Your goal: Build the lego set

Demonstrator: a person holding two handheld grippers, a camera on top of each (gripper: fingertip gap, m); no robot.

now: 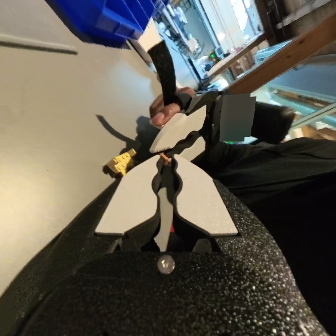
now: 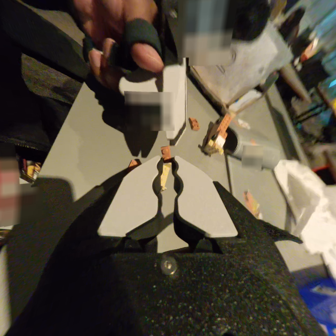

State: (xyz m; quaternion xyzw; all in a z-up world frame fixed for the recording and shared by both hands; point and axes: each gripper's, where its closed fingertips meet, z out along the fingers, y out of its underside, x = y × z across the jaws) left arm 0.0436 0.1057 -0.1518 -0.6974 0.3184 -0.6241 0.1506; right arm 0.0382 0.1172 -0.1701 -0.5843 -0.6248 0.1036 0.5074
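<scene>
Holding the right gripper (image 2: 166, 161) narrow, jaws pinched on a small brown brick (image 2: 166, 154), apparently lifted off the grey table (image 2: 91, 145) and near the half-built model (image 2: 217, 135). Carrying a thin tan plate (image 2: 165, 175) in the same gap, just behind the brick; not seeing clearly whether plate and brick are joined. Meeting it tip to tip with the left gripper (image 1: 165, 161) over that same brick, jaws likewise nearly together; not being able to tell whether it is clamping the brick or only pressing on it.

Judging the build as somewhere in the middle. Counting as done the model itself: brown, white and yellow bricks already joined into one clump resting on the table. Counting as left:
- a second brown brick (image 2: 194, 124) lying loose just beside the model
- another brown piece (image 2: 134, 163) farther from the model, by the right gripper's own finger
- one more brown-and-tan piece (image 2: 251, 203) well apart from the model, toward the white plastic bag (image 2: 309, 200)

Probably mating two small parts in the air right now, with fixing them to the model not yet done. Noting a blue bin (image 1: 109, 21) well beyond the model.
</scene>
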